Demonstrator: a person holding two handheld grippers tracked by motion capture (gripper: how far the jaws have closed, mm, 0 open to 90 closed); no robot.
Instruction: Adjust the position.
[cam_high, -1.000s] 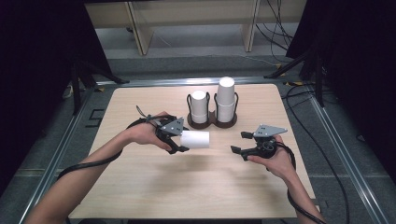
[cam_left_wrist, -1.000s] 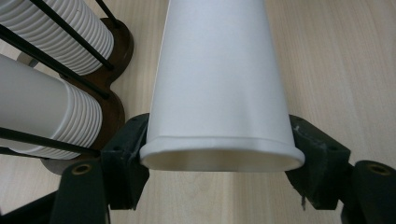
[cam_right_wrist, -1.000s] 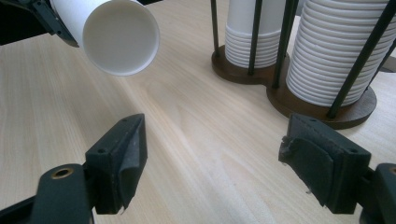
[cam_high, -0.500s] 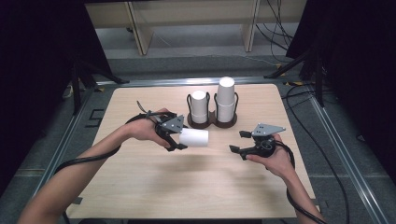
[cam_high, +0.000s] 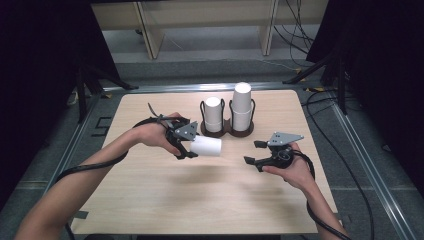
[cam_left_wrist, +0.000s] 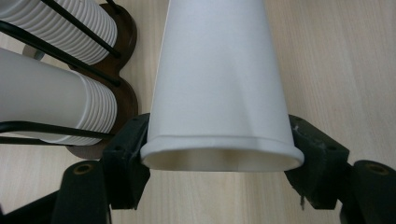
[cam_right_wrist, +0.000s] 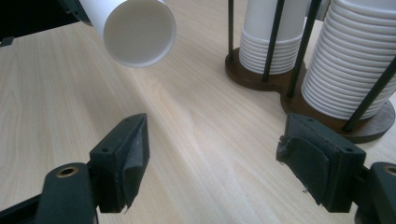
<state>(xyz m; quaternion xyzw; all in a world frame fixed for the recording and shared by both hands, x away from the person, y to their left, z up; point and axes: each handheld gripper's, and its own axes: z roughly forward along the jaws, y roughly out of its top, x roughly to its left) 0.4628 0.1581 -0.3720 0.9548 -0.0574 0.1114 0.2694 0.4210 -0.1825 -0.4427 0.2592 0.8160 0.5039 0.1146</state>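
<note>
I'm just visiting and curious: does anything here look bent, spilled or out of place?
One thing: the paper cup in the left hand-held gripper lies sideways, and its rim is squeezed out of round between the pads. The two cup stacks stand upright in their holder. Nothing is spilled.

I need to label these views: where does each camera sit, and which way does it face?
High view: above the person's side, facing forward and down on the table; both forearms show.
Left gripper view: on the left gripper, along jaws clamping the cup.
Right gripper view: on the right gripper, jaws apart, nothing between them.
Shared: cup and rack.
</note>
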